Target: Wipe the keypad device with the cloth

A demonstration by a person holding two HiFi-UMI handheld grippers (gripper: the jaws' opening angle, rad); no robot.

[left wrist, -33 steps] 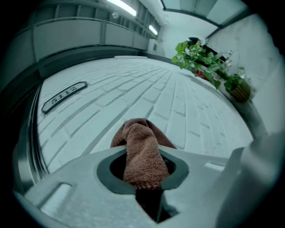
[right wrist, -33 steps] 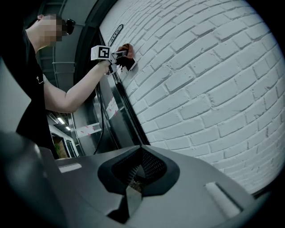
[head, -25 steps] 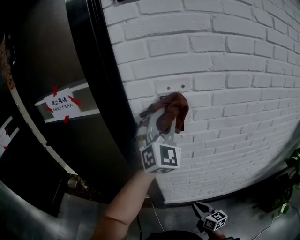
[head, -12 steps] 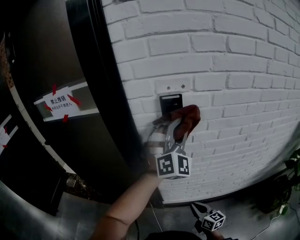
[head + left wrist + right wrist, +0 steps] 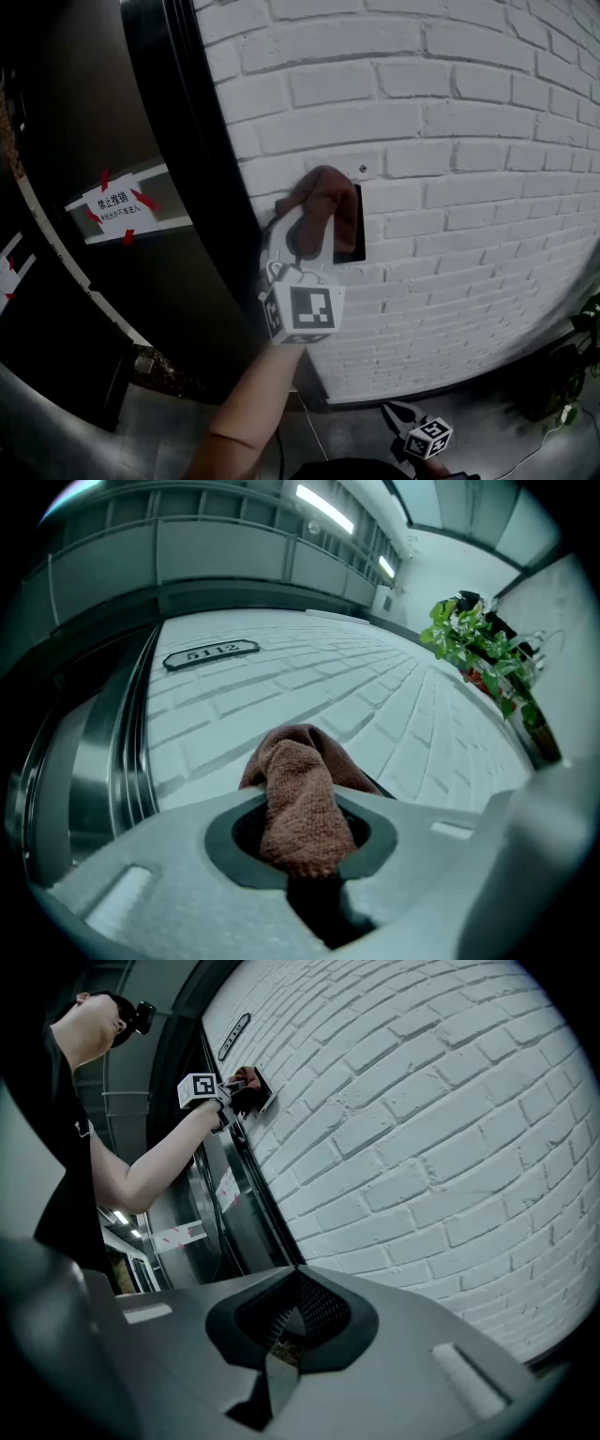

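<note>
Though half under cloth (image 5: 323, 202), keypad device (image 5: 356, 230) beside black door frame (image 5: 211, 187).

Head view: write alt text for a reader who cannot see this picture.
The left tongs press a brown cloth against a black keypad device on a white brick wall, beside a dark door frame. The right tongs hang low near the floor.

A white brick wall (image 5: 469, 122) stands beside a dark door (image 5: 112, 112) with a taped paper sign (image 5: 116, 208). A green plant (image 5: 478, 644) sits nearby.
</note>
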